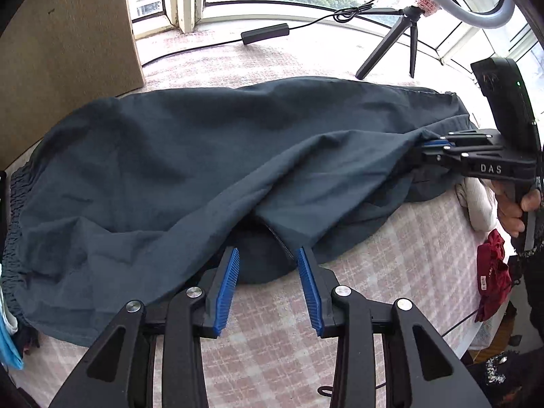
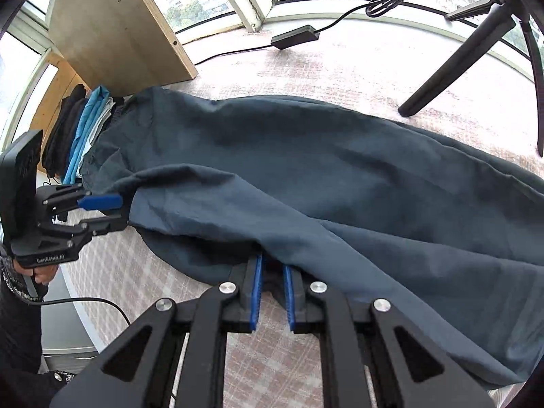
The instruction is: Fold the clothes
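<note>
in the left wrist view, the dark blue garment (image 1: 190,170) lies spread across the checked tabletop (image 1: 391,255), reaching toward its left edge. the left tool (image 1: 268,255) has its blue pads parted, a fold of the cloth's near hem between them. at the right, the right tool (image 1: 431,146) pinches another edge of the cloth.

in the right wrist view, the right tool (image 2: 272,272) is nearly closed, gripping the garment (image 2: 306,170) hem. folded clothes (image 2: 81,129) are stacked at the far left edge.

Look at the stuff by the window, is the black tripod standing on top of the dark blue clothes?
No, the black tripod stands on the checked cloth behind the dark blue clothes, with bare cloth between them.
</note>
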The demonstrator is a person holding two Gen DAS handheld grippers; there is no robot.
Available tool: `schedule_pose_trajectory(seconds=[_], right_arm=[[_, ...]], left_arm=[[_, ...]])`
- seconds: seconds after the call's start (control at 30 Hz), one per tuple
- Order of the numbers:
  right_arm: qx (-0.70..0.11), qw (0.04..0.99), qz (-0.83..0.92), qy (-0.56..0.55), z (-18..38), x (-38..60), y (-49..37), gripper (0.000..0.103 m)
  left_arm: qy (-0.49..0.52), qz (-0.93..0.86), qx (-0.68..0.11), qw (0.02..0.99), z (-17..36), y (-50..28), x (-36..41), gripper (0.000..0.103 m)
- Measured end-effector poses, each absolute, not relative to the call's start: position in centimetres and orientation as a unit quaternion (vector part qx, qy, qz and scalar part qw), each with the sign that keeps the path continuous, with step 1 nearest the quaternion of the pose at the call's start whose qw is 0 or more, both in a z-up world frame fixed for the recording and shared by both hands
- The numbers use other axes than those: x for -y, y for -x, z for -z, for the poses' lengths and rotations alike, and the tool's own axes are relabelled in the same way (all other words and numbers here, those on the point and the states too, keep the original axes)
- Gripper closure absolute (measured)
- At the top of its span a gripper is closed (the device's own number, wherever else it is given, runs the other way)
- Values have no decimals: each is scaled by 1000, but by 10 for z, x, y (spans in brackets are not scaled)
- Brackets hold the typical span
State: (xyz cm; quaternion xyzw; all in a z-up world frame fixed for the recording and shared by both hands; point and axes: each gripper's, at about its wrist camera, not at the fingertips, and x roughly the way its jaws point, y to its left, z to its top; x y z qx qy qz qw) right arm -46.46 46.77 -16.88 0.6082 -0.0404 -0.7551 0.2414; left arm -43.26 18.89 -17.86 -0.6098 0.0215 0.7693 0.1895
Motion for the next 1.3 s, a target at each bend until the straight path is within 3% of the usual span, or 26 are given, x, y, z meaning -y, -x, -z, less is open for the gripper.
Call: schedule_pose_trajectory(seconds=[0.23, 0.3, 0.33, 0.63, 0.77, 0.87, 1.0, 1.07, 1.17, 1.3], right_arm=[[24, 245, 751, -613, 172, -461, 466, 91], [26, 242, 750, -615, 174, -464, 467, 91], [30, 239, 750, -616, 175, -467, 467, 91], [97, 195, 787, -578, 130, -572, 404, 89], [158, 93, 816, -548, 122, -664, 363, 79], [234, -3, 824, -516, 127, -751, 339, 79], [272, -95, 819, -497, 141, -838, 334, 78], [271, -111, 817, -497, 146, -862, 344, 77], [257, -94, 819, -505, 153, -871, 370, 63], [254, -97, 803, -530, 174, -870, 412, 62]], left_arm=[[615, -771, -59, 153, 204, 444, -232, 69], [620, -768, -60, 149, 211, 449, -239, 99], [623, -766, -55, 150, 212, 450, -240, 100], [625, -754, 22, 200, 142, 374, -215, 100], [678, -710, 10, 191, 190, 348, -223, 100], [688, -704, 26, 174, 216, 352, -223, 100], [695, -697, -11, 178, 221, 356, -237, 98], [702, -687, -23, 185, 216, 354, -241, 88], [697, -688, -26, 200, 187, 351, -242, 85], [664, -719, -69, 192, 146, 370, -240, 80]])
